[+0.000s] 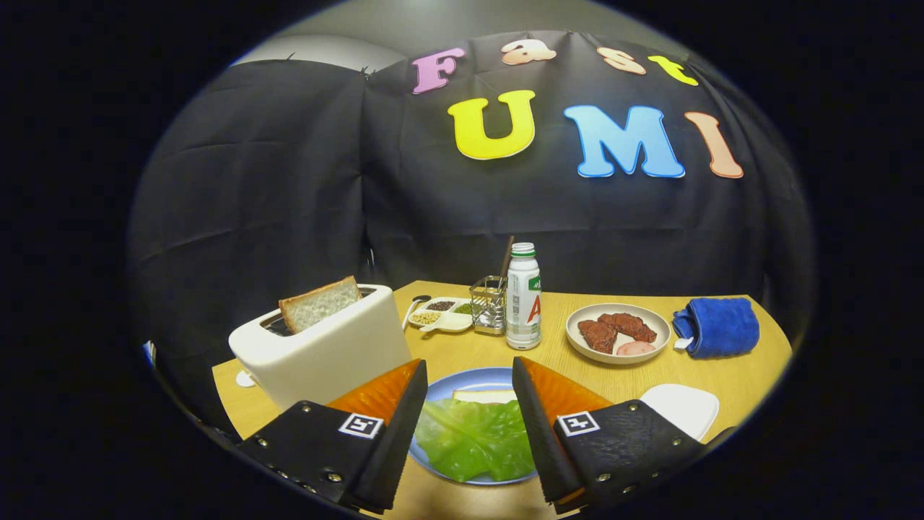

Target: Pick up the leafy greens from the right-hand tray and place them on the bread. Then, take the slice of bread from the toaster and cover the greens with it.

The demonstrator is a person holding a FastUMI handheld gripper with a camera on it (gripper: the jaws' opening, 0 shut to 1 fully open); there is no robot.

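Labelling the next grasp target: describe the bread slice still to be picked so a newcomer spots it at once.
Start at the white toaster on the wooden table, left of and beyond the open gripper. The bread slice stands tilted out of its top slot. Unlike the slice on the blue plate, which lies flat under the leafy greens between the fingers, it has a brown crust and stands clear.

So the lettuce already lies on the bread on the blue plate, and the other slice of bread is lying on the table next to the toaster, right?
Not quite. The gripper view shows the other bread slice standing in the toaster slot, not on the table. The rest holds: the lettuce lies over the bread on the blue plate, between the open gripper fingers.
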